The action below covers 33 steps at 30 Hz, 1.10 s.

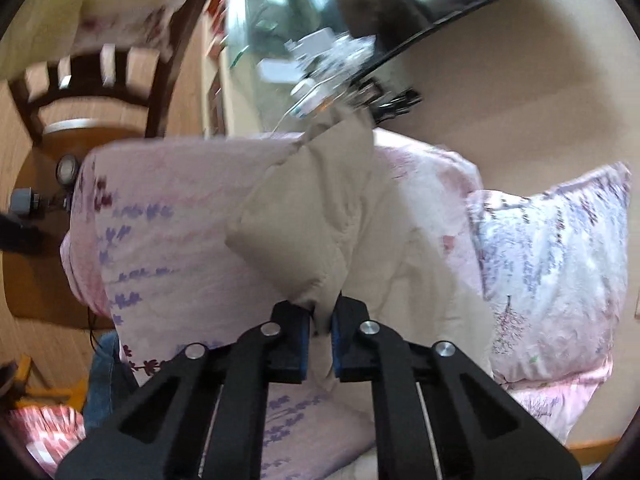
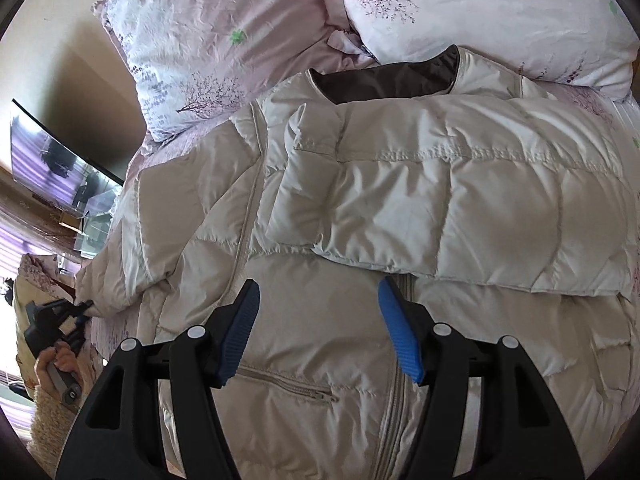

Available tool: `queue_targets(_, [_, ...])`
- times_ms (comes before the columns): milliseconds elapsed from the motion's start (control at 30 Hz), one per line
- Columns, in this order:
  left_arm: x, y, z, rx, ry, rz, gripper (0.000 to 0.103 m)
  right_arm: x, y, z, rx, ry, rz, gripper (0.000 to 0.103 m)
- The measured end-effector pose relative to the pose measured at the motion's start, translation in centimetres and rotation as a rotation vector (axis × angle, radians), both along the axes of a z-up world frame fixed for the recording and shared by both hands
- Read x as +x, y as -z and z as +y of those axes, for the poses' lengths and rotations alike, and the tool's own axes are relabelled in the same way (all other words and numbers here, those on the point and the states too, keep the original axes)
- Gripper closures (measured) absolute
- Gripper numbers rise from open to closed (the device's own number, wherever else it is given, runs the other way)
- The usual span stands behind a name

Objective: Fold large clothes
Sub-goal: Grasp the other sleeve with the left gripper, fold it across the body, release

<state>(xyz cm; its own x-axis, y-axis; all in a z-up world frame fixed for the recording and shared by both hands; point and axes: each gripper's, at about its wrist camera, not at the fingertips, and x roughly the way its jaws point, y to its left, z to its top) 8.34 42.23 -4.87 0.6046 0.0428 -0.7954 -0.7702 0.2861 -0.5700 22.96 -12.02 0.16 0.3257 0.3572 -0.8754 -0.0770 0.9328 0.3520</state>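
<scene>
One cream quilted puffer jacket (image 2: 360,208) lies spread on the bed (image 2: 320,44), front side up, its long axis running from the hem near the right wrist camera up to the collar, which points toward the pillows. The shell is smooth, slightly shiny fabric stitched into puffy rectangular panels; a dark brown lining (image 2: 384,76) shows inside the open neck. One sleeve (image 2: 460,200) is folded flat across the chest, lying crosswise to the jacket's length. A centre zip (image 2: 394,400) runs down the front, and a zipped slanted pocket (image 2: 288,386) sits beside it.

Two pillows (image 2: 208,52) in crinkled pale pink and white cotton, printed with purple sprigs and bare trees, rest at the head of the bed, touching the jacket's shoulders.

Hovering over the jacket's lower front, the right gripper (image 2: 318,332) has its two blue ribbed fingers (image 2: 240,332) spread apart, with nothing between them.

In the left wrist view, the left gripper (image 1: 320,332) has its fingers (image 1: 304,340) closed tight on a fold of the cream sleeve (image 1: 304,220), which rises from the pinch as a soft puffy column over the floral bedding (image 1: 172,232). The same gripper appears at the left edge of the right wrist view, held by a hand (image 2: 60,360) at the jacket's other cuff.

Beyond the bed stand a dark wooden chair (image 1: 92,84) on wood flooring and a black-framed screen (image 2: 60,160) against a beige wall; that part of the left view is blurred.
</scene>
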Motion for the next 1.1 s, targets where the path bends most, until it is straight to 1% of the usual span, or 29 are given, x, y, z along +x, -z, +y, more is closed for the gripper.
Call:
queue_targets(100, [1.2,-3.1,-1.2,0.090,0.070,-0.049,0.095,-0.3,-0.1,-0.8,0.008,0.016,-0.002,0.039])
queue_targets(133, [1.9,-5.0,-2.1,0.137,0.113,-0.083,0.096,-0.4,-0.1,-1.2,0.009,0.023,-0.004,0.039])
queue_targets(200, [3.0,-7.4,-3.6,0.193,0.169,-0.130,0.096,-0.7,-0.2,-1.8,0.011,0.037,-0.007,0.039])
queue_targets(233, [3.8,-9.4,-5.1,0.230,0.220,-0.176,0.096,-0.9,-0.3,-2.4,0.011,0.051,-0.009,0.039])
queue_targets(300, [5.1,-11.9,-7.3,0.269,0.293,-0.239,0.096,-1.1,-0.4,-3.1,0.012,0.067,-0.012,0.039])
queue_targets(333, [5.9,-13.5,-9.1,0.296,0.345,-0.279,0.096,-1.2,-0.4,-3.7,0.011,0.078,-0.014,0.039])
queue_targets(367, [6.7,-14.9,-10.9,0.317,0.399,-0.321,0.096,-1.4,-0.5,-4.3,0.010,0.089,-0.016,0.039])
queue_targets(467, [8.8,-18.1,-16.0,0.355,0.533,-0.409,0.096,-1.7,-0.7,-6.0,0.010,0.123,-0.020,0.039])
queue_targets(567, [10.8,-19.8,-21.3,0.357,0.657,-0.473,0.096,-2.1,-0.8,-8.0,0.003,0.159,-0.028,0.038])
queue_targets(633, [12.0,-20.2,-24.7,0.350,0.737,-0.498,0.096,-2.4,-0.9,-9.0,-0.001,0.181,-0.030,0.038])
queue_targets(700, [13.2,-20.0,-28.2,0.340,0.809,-0.503,0.096,-2.8,-0.8,-10.2,-0.007,0.210,-0.028,0.038])
queue_targets(767, [14.2,-19.2,-32.1,0.332,0.893,-0.493,0.096,-3.0,-0.6,-11.1,-0.011,0.233,-0.024,0.038])
queue_targets(833, [14.8,-18.2,-35.5,0.345,0.967,-0.476,0.096,-3.4,-0.3,-12.2,-0.021,0.259,-0.015,0.038])
queue_targets(933, [15.2,-15.8,-40.1,0.359,1.071,-0.429,0.096,-4.0,0.1,-13.2,-0.029,0.287,-0.006,0.038])
queue_targets(1000, [15.2,-14.2,-41.7,0.360,1.111,-0.399,0.096,-4.3,0.5,-14.1,-0.035,0.309,0.003,0.038])
queue_targets(1100, [15.8,-11.3,-45.0,0.382,1.179,-0.314,0.096,-4.9,0.7,-15.3,-0.043,0.343,0.009,0.038])
